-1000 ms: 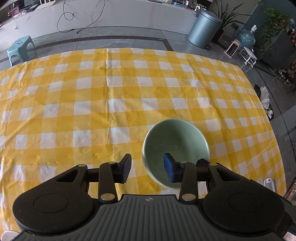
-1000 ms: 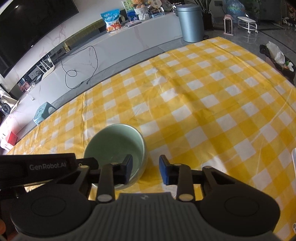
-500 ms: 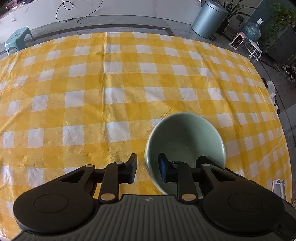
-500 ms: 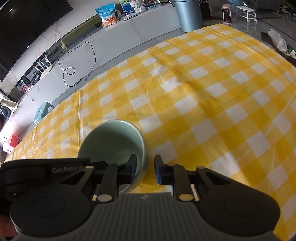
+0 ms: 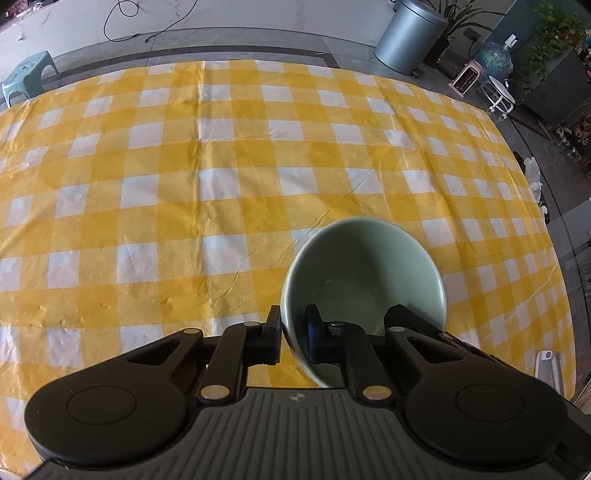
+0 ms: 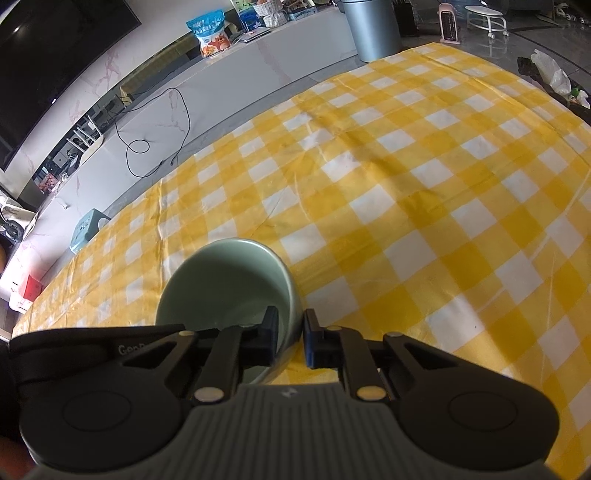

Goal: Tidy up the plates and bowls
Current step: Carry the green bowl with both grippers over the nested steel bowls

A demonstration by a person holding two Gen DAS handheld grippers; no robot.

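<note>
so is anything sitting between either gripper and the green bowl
Nothing visible does. The left gripper and the right gripper each straddle the rim of the green bowl, jaws closing on its wall.

Pale green bowl (image 5: 373,266) — yellow-and-white checked tablecloth (image 5: 221,177) — black grippers with blue pads.

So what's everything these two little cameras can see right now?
bowl: one, pale green, on the tablecloth, wall between both grippers' pads
tablecloth: one, yellow and white check, covering the table
bin: one, grey, floor beyond the table
stool: one, teal, floor far left
snack bag: one, blue, on the white counter
left gripper: one, black, closing on the bowl's left wall
right gripper: one, black, closing on its right wall
</note>
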